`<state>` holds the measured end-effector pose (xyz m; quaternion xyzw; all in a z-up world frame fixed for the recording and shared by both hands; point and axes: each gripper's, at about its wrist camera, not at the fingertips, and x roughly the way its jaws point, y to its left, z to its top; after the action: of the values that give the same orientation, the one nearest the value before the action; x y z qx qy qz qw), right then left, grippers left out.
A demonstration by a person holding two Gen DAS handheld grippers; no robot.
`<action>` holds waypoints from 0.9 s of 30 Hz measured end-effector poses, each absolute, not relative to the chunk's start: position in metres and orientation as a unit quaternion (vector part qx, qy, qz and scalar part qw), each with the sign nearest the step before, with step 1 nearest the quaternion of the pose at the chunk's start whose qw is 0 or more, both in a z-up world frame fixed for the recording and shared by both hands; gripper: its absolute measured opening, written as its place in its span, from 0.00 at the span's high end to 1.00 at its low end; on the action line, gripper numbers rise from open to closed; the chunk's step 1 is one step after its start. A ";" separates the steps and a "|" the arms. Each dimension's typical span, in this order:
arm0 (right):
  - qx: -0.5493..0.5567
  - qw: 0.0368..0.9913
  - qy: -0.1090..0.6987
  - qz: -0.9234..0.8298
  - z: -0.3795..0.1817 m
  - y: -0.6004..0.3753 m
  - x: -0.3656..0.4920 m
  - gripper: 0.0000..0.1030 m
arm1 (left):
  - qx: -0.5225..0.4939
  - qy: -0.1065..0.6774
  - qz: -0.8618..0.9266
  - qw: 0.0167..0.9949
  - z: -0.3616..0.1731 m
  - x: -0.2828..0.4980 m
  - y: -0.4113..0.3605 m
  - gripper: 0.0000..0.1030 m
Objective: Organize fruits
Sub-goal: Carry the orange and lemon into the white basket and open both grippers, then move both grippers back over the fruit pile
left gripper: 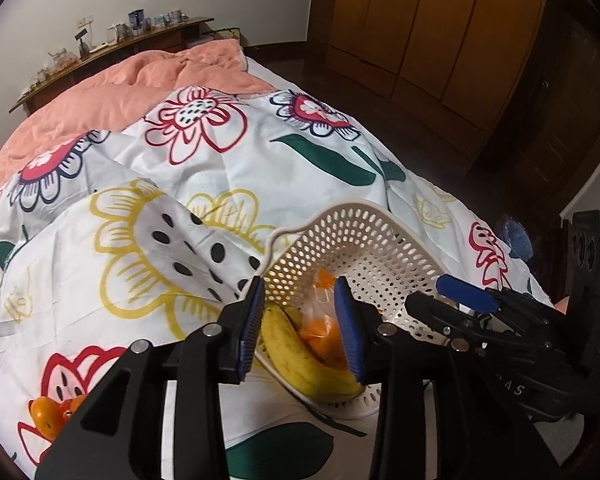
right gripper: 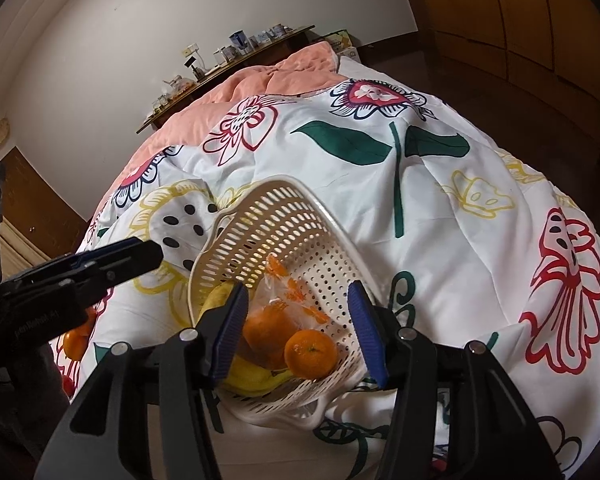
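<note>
A bed (left gripper: 204,184) covered by a white quilt printed with red, yellow and navy flowers is shown, and a cream perforated basket (right gripper: 284,216) is seen tipped on it with its mouth turned towards the near edge. Inside the basket a banana (left gripper: 300,356) is laid with its long axis running from near-right to far-left, beside a clear bag of oranges (right gripper: 272,320) and one loose orange (right gripper: 310,354).

The right tool (right gripper: 300,332) is held directly over the basket mouth with its jaws spread; the loose orange is framed between them but is not pressed. The left tool (left gripper: 300,332) is likewise spread above the banana, and nothing is pinched.

More oranges (left gripper: 46,414) are left on the quilt at the near left, outside the basket and beside the left tool, so the left hand is judged the nearer for them; they lie to the left of and behind its blue pads.

Letters reading "AS" are made out on the right tool's black body in the left view; small white print on the left tool's body cannot be read.
</note>
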<state>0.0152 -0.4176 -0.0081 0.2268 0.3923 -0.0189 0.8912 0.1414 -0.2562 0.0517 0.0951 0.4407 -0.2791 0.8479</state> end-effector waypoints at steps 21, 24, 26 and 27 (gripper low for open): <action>0.176 0.886 0.415 0.106 0.019 -0.330 0.039 0.49 | 0.034 0.402 -0.185 0.896 0.083 0.139 -0.137 0.32; 0.174 0.878 0.427 0.130 0.021 -0.315 0.045 0.49 | 0.019 0.403 -0.162 0.901 0.083 0.143 -0.112 0.32; 0.161 0.875 0.434 0.144 0.022 -0.300 0.051 0.49 | 0.011 0.402 -0.150 0.903 0.082 0.145 -0.096 0.32; 0.153 0.874 0.436 0.150 0.023 -0.294 0.052 0.49 | 0.008 0.403 -0.145 0.904 0.082 0.146 -0.090 0.32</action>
<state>0.0524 -0.2935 0.0235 0.1532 0.4364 0.1499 0.8738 0.1461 -0.0898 0.0823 0.0085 0.4025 -0.1453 0.9038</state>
